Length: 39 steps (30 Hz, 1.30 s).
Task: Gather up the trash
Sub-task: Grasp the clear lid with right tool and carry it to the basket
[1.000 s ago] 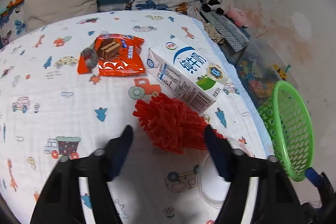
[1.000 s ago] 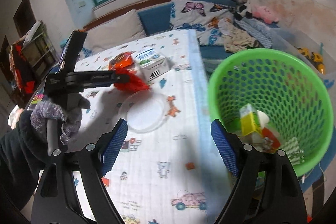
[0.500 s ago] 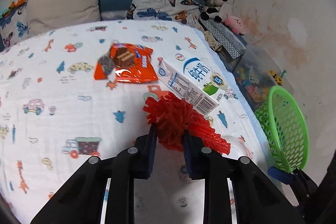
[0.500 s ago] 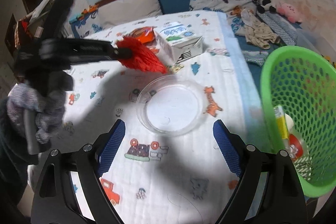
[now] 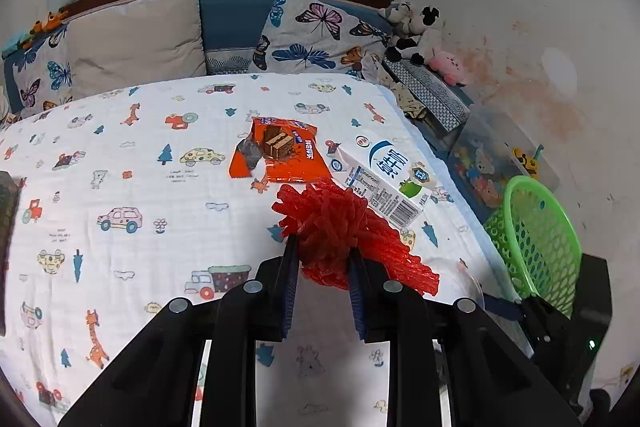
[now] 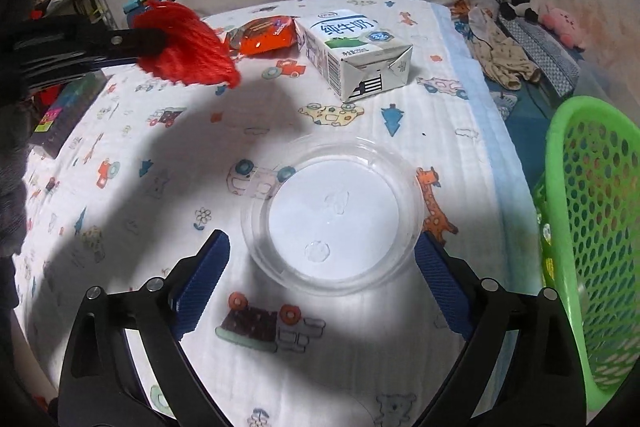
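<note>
Nearest me, my right tongs [image 6: 320, 277] stand wide, and their jaws have just been spreading further; nothing is gripped. The clear plastic lid [image 6: 334, 215] lies flat on the printed sheet [image 6: 120, 187] between the two blue pads, its near rim level with them, the right pad at its edge and the left pad a little off. It is round, so no long axis matters; I judge I need only drop straight onto it and close across its width. The green basket [image 6: 592, 227] stands just right of the lid, off the bed's right edge, so this hand is the nearer one for both.

My left tongs [image 5: 322, 267] are narrow, clamped on the red shredded pom-pom [image 5: 336, 227], which hangs above the sheet, left of and beyond the lid.

Farther off, the milk carton [image 6: 356, 53] lies on its side, long axis running from far left to near right. Beyond it, to its left, lies the orange snack wrapper [image 6: 266, 35].
</note>
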Available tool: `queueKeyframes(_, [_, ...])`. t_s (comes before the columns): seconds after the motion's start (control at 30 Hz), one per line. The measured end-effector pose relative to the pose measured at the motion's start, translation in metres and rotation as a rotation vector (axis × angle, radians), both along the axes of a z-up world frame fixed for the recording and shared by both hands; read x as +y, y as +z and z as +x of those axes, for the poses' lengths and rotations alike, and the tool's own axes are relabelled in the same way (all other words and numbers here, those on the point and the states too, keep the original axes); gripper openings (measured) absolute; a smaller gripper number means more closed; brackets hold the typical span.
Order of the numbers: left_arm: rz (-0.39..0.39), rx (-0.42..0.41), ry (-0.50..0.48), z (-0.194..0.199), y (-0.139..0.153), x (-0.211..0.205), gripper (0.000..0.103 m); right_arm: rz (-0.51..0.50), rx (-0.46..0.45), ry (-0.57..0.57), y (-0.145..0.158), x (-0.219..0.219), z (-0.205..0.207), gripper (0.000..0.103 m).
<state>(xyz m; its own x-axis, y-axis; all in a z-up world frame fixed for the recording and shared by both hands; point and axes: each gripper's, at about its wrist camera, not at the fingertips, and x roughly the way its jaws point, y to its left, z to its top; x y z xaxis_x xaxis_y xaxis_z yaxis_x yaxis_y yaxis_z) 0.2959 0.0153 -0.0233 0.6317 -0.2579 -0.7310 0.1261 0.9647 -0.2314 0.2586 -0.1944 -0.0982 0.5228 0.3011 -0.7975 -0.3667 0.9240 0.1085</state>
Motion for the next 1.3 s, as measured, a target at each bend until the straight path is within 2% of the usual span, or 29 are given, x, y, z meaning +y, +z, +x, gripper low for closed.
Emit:
queueKeyframes(0.47, [0.004, -0.005, 0.009, -0.012, 0.004, 0.012, 0.023, -0.005, -0.007, -0.039, -0.002, 0.003, 0.006, 0.091])
queueKeyframes(0.77, [0.006, -0.034, -0.014, -0.022, 0.02, 0.004, 0.023, 0.038, -0.061, -0.041, 0.027, -0.011, -0.014, 0.09])
queueKeyframes(1.1, [0.003, -0.067, -0.062, -0.031, 0.04, -0.026, 0.023, 0.089, -0.128, -0.112, 0.063, -0.058, -0.035, 0.09])
queueKeyframes(1.3, [0.003, -0.08, -0.113, -0.032, 0.05, -0.057, 0.023, 0.079, -0.149, -0.22, 0.074, -0.113, -0.041, 0.09])
